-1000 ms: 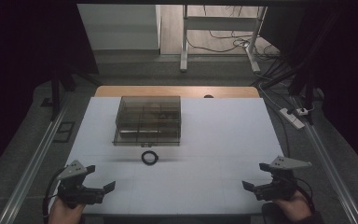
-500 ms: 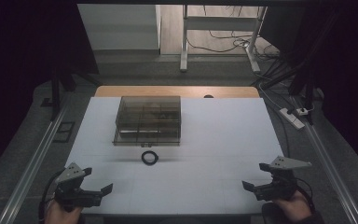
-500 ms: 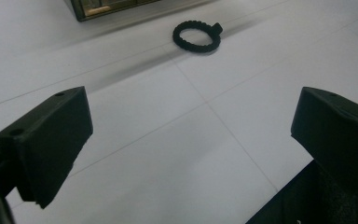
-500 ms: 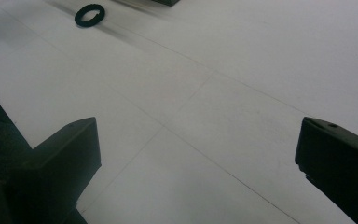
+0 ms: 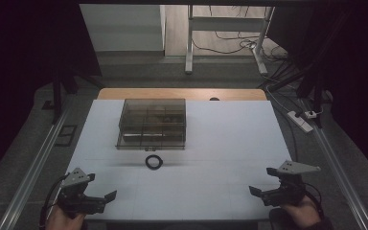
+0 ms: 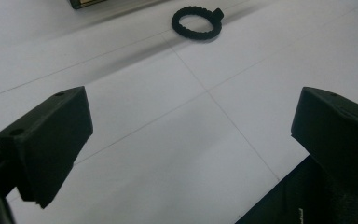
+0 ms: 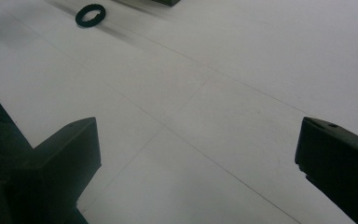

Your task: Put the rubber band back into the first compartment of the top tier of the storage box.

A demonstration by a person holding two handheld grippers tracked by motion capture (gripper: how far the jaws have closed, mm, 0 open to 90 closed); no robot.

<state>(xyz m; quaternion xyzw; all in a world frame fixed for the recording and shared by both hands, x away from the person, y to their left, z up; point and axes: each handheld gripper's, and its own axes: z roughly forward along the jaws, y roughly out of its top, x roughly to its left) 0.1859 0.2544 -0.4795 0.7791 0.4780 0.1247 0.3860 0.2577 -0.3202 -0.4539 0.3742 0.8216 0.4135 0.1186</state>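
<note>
High view, left to right. The left gripper (image 5: 104,199) rested at the near left corner of the white table (image 5: 230,143), held by a hand (image 5: 60,221) that entered from the bottom edge; its jaws stood wide apart with nothing between them. In the left gripper view the same gripper (image 6: 186,140) faced bare table surface, and the black ring (image 6: 196,22) lay flat well ahead of it, untouched.

Centre. The black ring (image 5: 154,161) lay on the table just in front of the smoke-tinted compartment box (image 5: 152,123), near it but apart from it. The box stood toward the far half of the table, left of centre; its contents could not be told through the dark lid.

Right. The right gripper (image 5: 259,191) rested near the near right corner, held by a hand (image 5: 299,213); its jaws likewise stood apart and empty. In the right gripper view that gripper (image 7: 196,154) looked across open table, with the black ring (image 7: 90,15) far off at the upper left. Both grippers lay well apart from the ring.
</note>
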